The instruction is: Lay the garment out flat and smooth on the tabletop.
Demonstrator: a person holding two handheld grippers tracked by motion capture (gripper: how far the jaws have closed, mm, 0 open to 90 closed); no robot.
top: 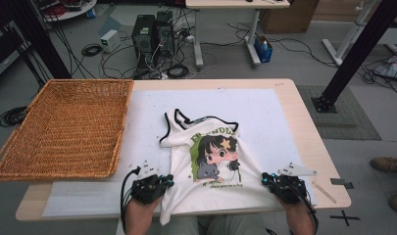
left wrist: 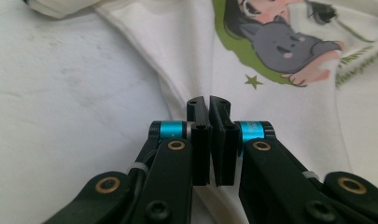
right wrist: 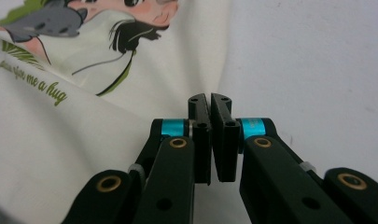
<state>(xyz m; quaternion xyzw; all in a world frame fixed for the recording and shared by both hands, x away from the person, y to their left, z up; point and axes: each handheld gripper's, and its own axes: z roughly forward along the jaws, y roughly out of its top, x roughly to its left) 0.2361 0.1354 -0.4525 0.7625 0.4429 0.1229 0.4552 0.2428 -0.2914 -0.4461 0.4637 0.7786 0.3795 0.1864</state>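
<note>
Your left tongs (top: 162,182) and right tongs (top: 267,179) are both clamped tight on the shirt (top: 210,161), one at each side of its hem; the shirt lies right of the basket (top: 63,129).

A wicker basket (top: 63,127) sits on the desk's (top: 304,122) left end, beside a white mat (top: 264,112). Beyond, two computer towers (top: 153,33) stand among floor cables (top: 90,49).
</note>
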